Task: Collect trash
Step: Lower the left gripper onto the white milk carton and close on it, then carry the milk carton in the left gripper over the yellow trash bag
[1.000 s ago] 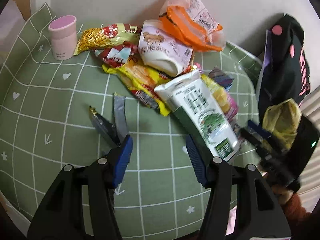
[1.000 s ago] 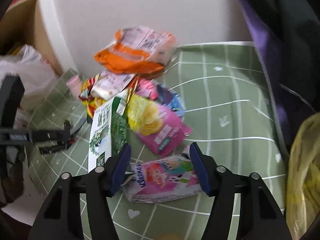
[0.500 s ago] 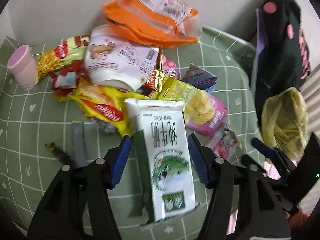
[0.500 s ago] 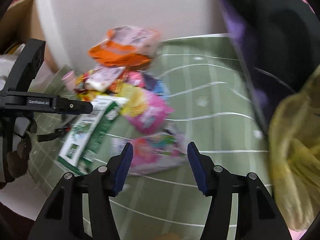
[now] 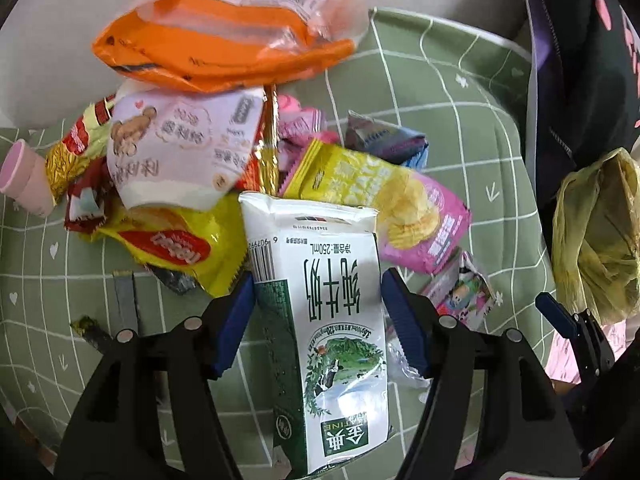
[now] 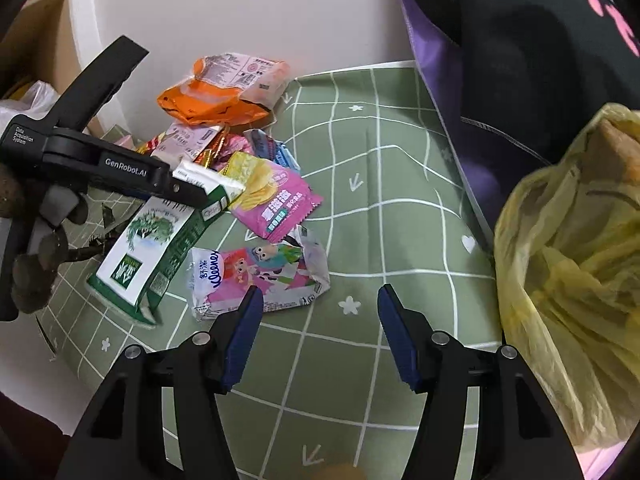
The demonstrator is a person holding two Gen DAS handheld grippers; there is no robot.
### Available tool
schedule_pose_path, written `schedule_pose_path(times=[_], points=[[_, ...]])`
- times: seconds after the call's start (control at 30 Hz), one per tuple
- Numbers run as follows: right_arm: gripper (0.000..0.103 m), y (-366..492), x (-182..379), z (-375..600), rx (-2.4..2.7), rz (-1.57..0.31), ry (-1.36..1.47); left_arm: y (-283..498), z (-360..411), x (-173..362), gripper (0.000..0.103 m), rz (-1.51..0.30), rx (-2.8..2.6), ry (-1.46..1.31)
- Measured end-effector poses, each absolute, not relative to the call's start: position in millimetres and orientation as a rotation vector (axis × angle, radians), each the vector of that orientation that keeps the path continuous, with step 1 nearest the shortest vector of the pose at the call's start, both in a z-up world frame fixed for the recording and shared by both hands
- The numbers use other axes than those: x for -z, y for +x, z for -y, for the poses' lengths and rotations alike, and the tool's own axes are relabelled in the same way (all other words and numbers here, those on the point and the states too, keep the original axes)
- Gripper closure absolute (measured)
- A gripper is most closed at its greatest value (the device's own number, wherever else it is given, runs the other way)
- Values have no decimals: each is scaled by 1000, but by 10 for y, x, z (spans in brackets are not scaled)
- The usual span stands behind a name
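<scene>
Your left gripper (image 5: 318,312) straddles the green-and-white milk carton (image 5: 324,320) lying on the green checked tablecloth (image 5: 440,92); jaws, just widened, apparently not yet pressing. Close squarely on the carton's sides. Your right gripper (image 6: 318,328), beside the carton, stands empty and spread.

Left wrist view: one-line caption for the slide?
Open left gripper straddles a green-and-white milk carton lying before a snack-wrapper pile on green grid cloth.
</scene>
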State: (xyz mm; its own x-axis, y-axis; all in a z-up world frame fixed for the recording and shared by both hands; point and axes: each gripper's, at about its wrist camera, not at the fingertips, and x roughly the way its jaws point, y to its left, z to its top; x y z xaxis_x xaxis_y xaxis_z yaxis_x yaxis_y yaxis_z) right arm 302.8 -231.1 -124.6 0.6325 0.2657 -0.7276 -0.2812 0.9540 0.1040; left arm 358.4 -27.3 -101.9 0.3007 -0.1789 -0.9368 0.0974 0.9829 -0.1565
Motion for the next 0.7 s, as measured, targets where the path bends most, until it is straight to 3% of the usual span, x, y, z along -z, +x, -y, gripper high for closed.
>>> schedule_pose_path(times=[0.43, 0.7], points=[[47, 2962, 1280, 2403, -281, -857, -3, 3647, 416, 1231, 45, -1249, 174, -33], [48, 3068, 1174, 2299, -329, -819, 39, 3298, 183, 649, 45, -990, 350, -40]])
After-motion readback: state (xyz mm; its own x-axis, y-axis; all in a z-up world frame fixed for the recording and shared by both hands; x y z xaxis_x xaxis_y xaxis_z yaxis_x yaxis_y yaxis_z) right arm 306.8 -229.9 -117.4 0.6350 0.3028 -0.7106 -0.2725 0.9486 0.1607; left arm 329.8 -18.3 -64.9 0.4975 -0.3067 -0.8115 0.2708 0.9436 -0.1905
